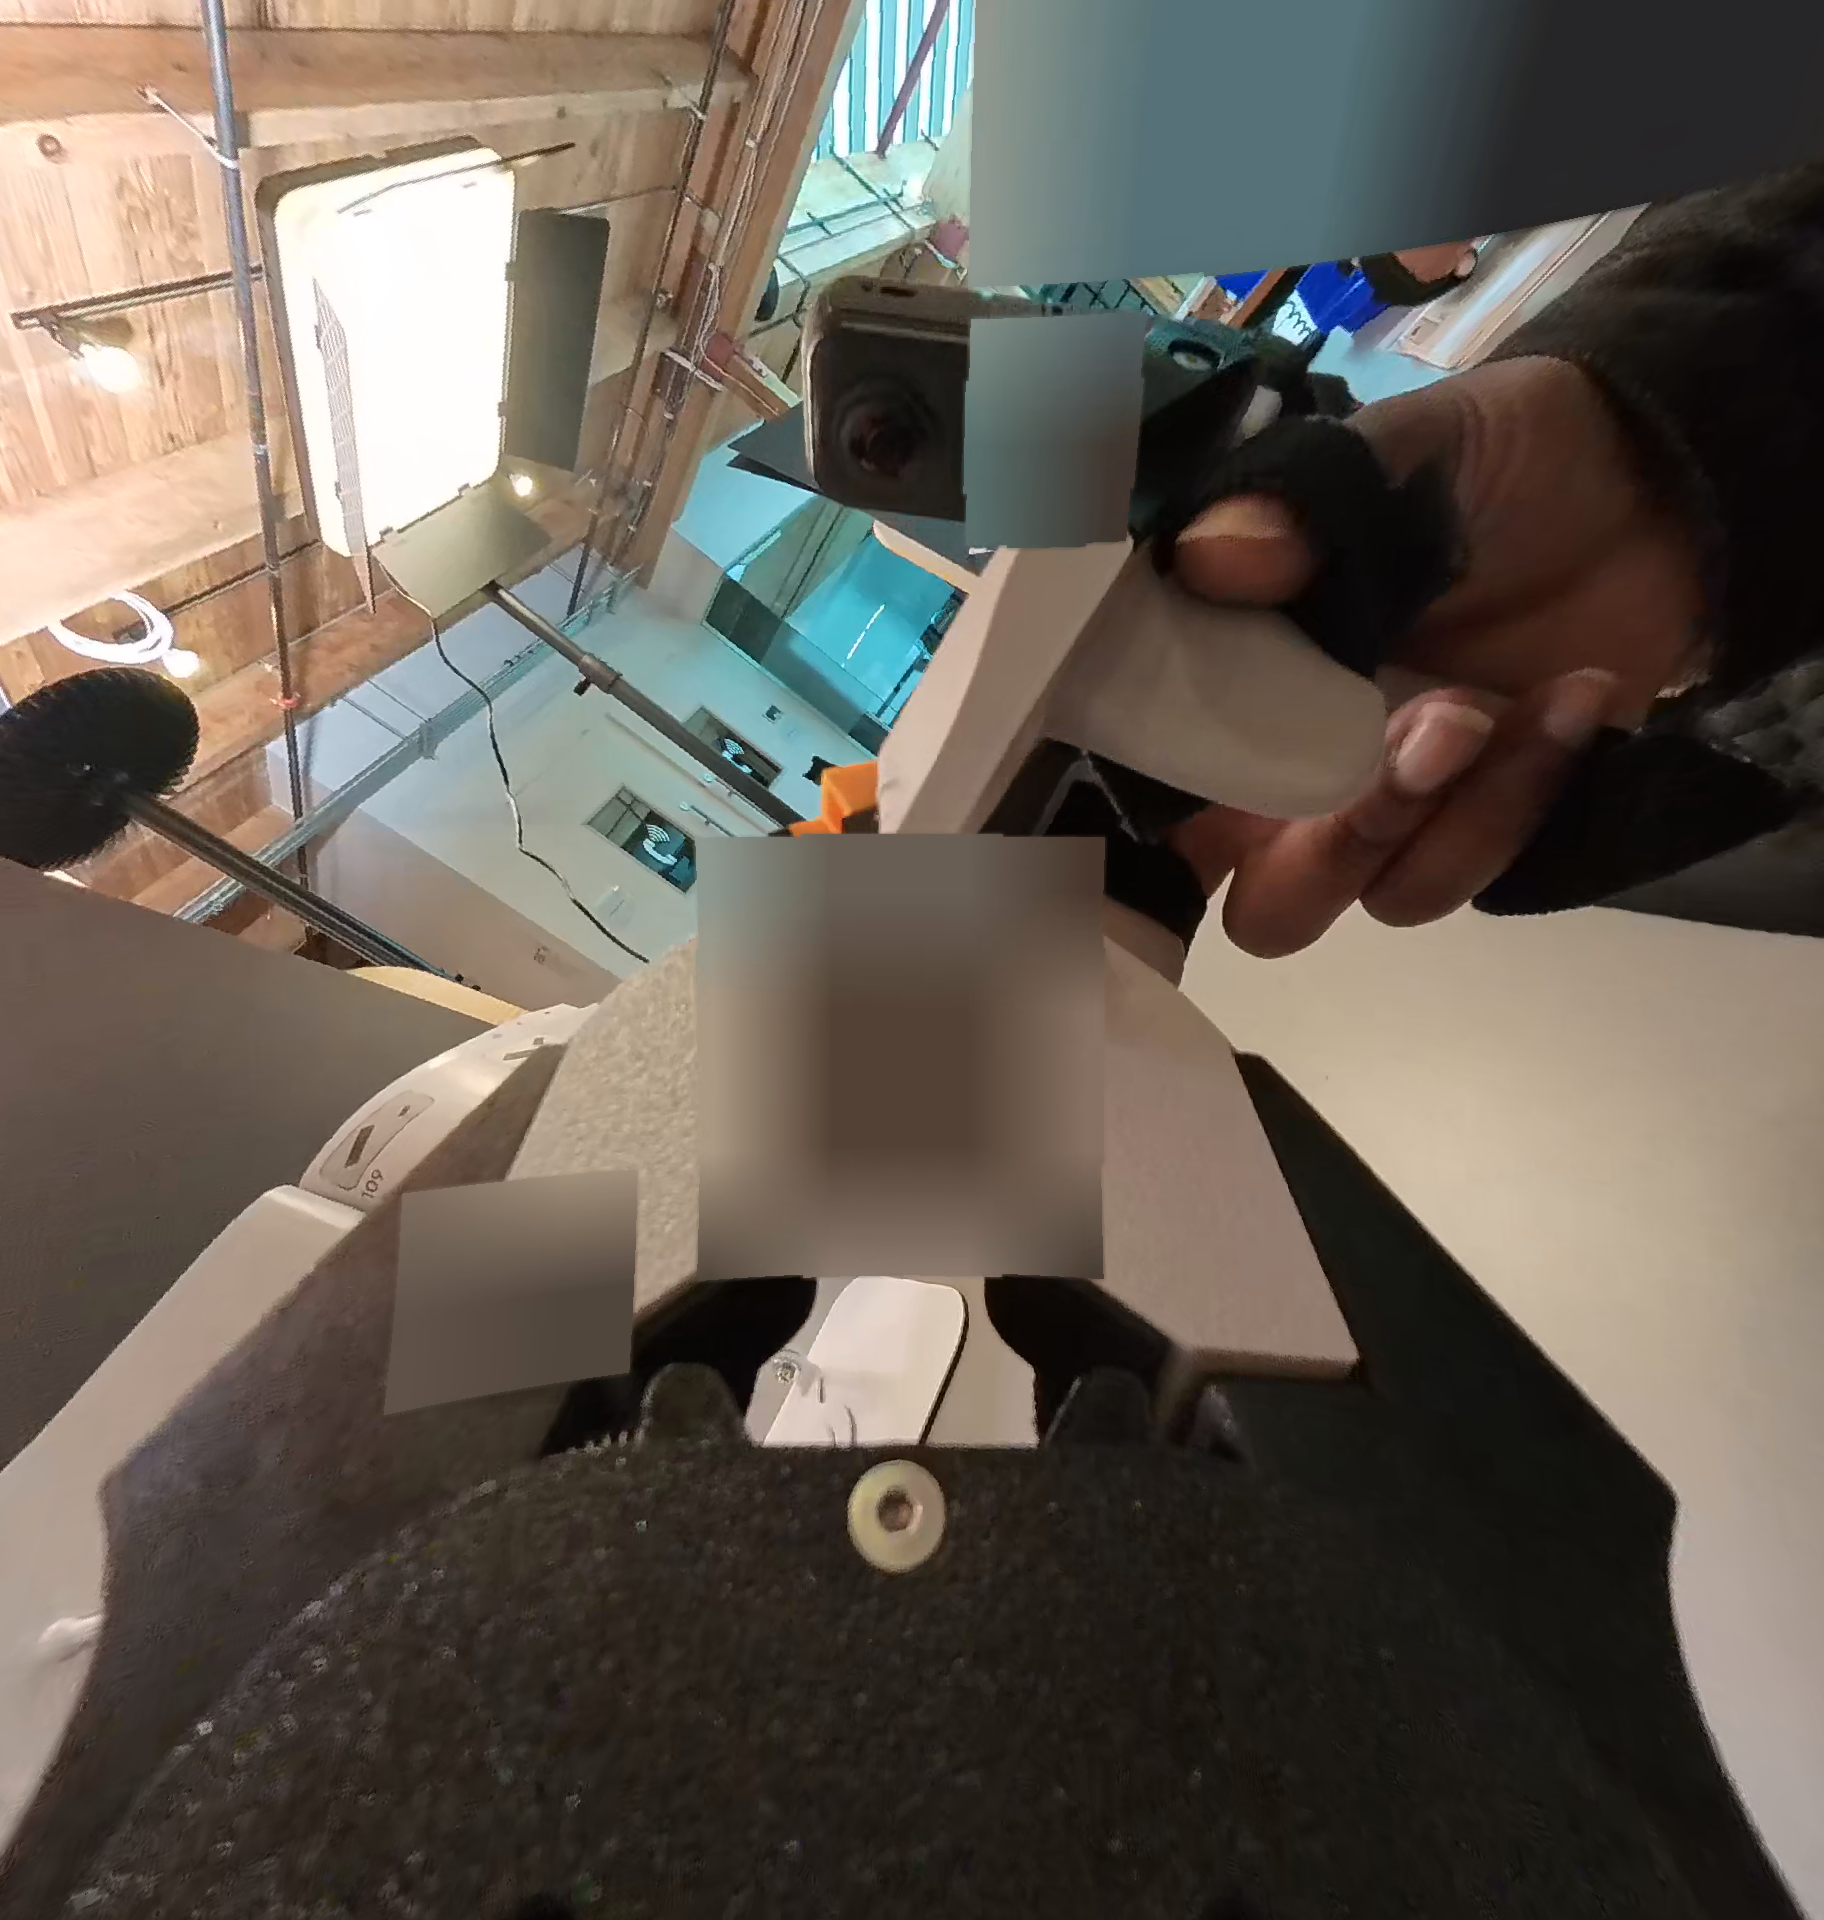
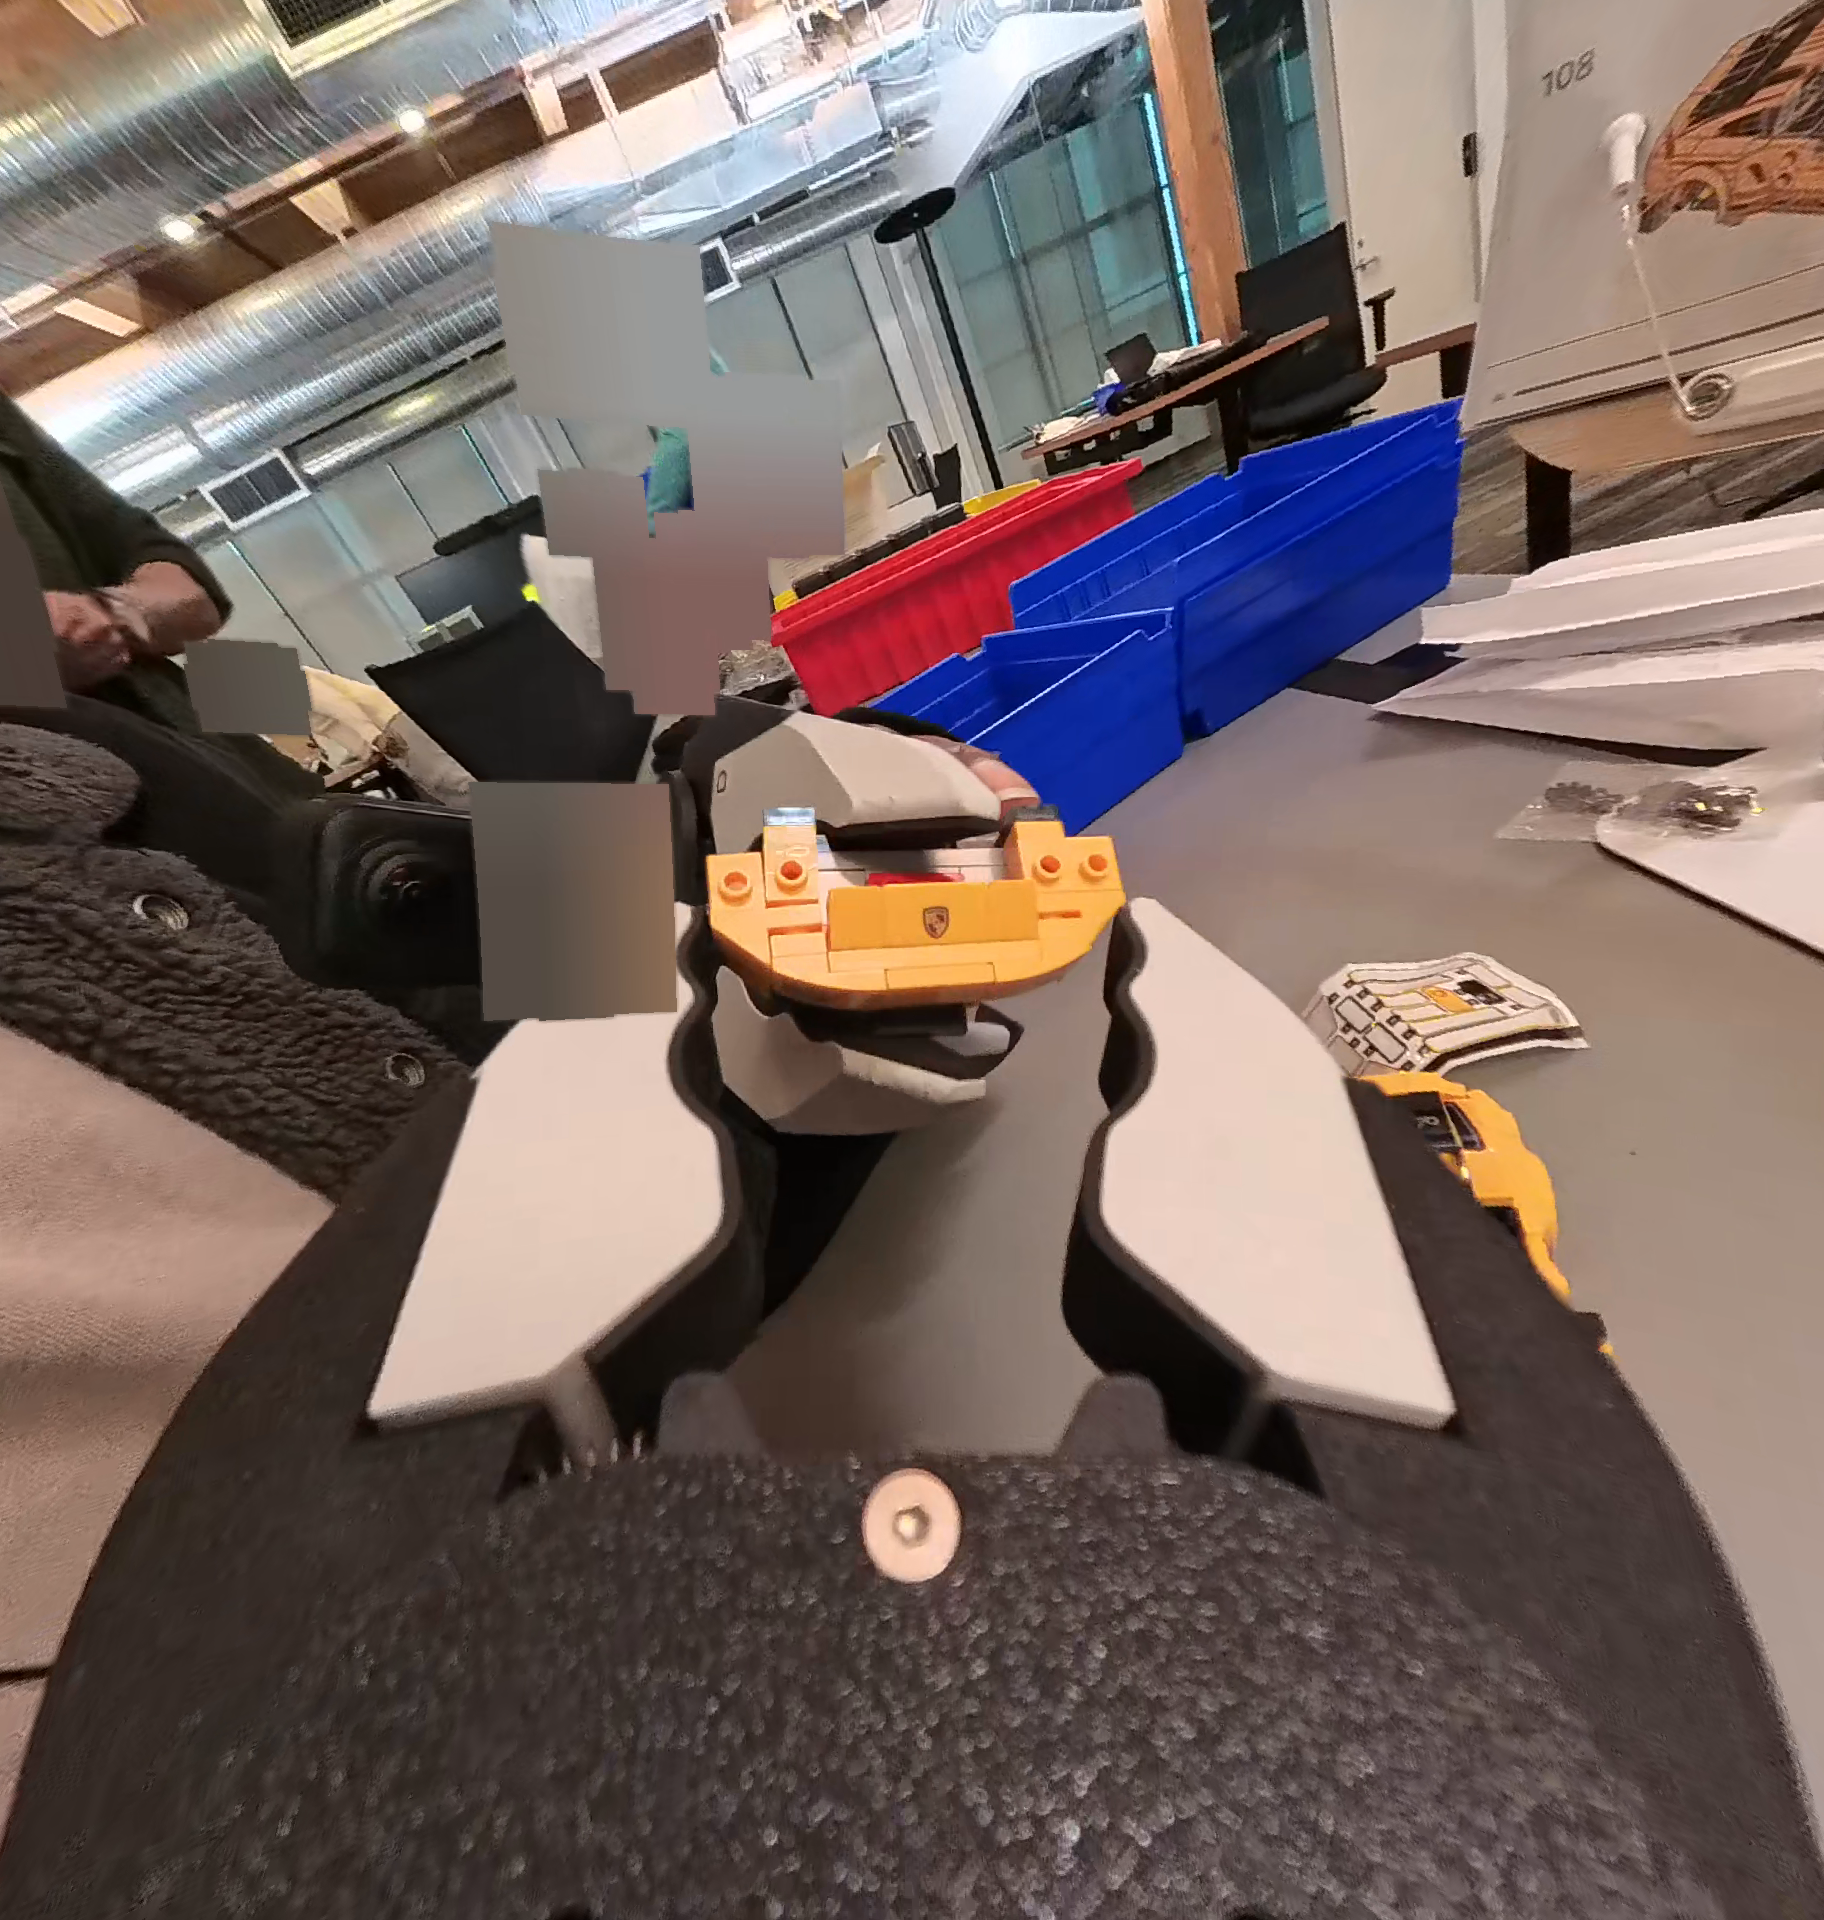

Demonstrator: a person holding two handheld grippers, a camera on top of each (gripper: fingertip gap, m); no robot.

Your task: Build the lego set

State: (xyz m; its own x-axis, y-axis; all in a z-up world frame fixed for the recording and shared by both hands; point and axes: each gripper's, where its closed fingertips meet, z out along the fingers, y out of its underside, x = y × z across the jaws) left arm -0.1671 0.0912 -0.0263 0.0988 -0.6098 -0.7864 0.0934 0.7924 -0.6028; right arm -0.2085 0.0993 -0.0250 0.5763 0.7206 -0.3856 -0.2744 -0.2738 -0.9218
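Orange lego piece (image 2: 913,925) bears crest emblem, clamped in left tool (image 2: 887,914); right tool (image 2: 908,1039) apart, empty.

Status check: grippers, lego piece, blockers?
Left gripper shut on orange lego piece. Right gripper open, piece between its fingertips. Nothing in the way.

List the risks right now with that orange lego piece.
1. The left gripper pinches the orange lego piece only at top and bottom; a push from the open right gripper could twist it loose.
2. If dropped, it may hit the yellow car body or sticker sheet on the table.
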